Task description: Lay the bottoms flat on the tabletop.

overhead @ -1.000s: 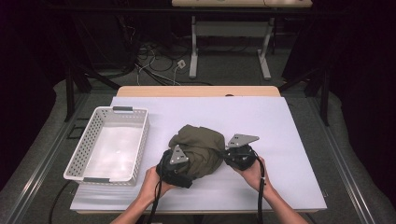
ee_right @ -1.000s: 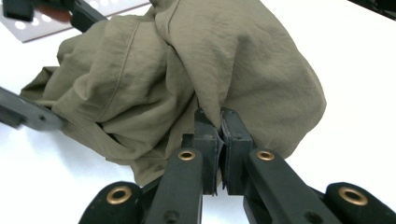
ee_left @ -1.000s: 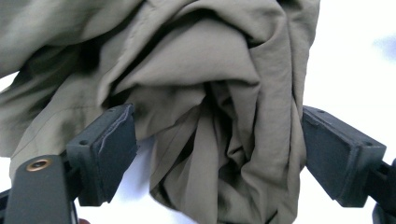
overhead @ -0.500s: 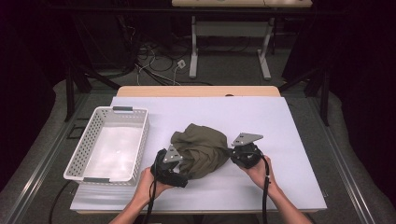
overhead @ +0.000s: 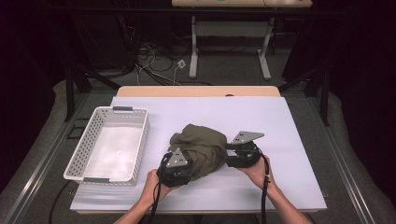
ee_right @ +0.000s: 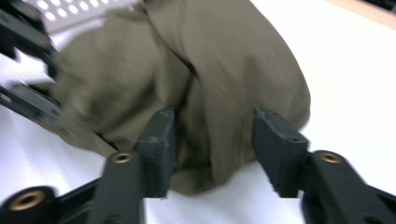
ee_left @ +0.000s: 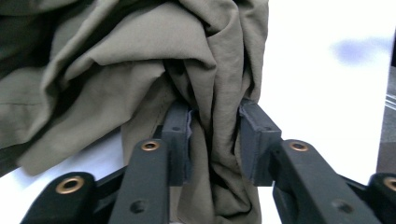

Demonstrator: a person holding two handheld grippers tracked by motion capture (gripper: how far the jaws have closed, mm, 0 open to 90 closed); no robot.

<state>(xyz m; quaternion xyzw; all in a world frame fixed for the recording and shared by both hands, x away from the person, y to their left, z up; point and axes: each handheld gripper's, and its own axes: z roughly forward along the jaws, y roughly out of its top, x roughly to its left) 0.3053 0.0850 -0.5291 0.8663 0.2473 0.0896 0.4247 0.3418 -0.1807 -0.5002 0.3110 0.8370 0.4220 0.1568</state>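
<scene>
A crumpled olive-green cloth lies in a heap on the white table sheet. My left gripper is at the cloth's near left side. Its jaws have just been closing, and in the left gripper view the gripper pinches a bunched fold of the cloth between its pads. My right gripper is at the cloth's right edge. Its jaws have just been opening, and in the right gripper view the gripper stands apart around a lobe of the cloth, with a gap at the right pad.
A white perforated basket stands at the left of the sheet, a hand's width from the cloth. The sheet's near edge runs just in front of both hands. Table legs and cables lie on the dark floor beyond.
The cloth heap has shifted slightly and spread a little toward the right gripper. Both hands have stayed almost where they were at either side of it.
</scene>
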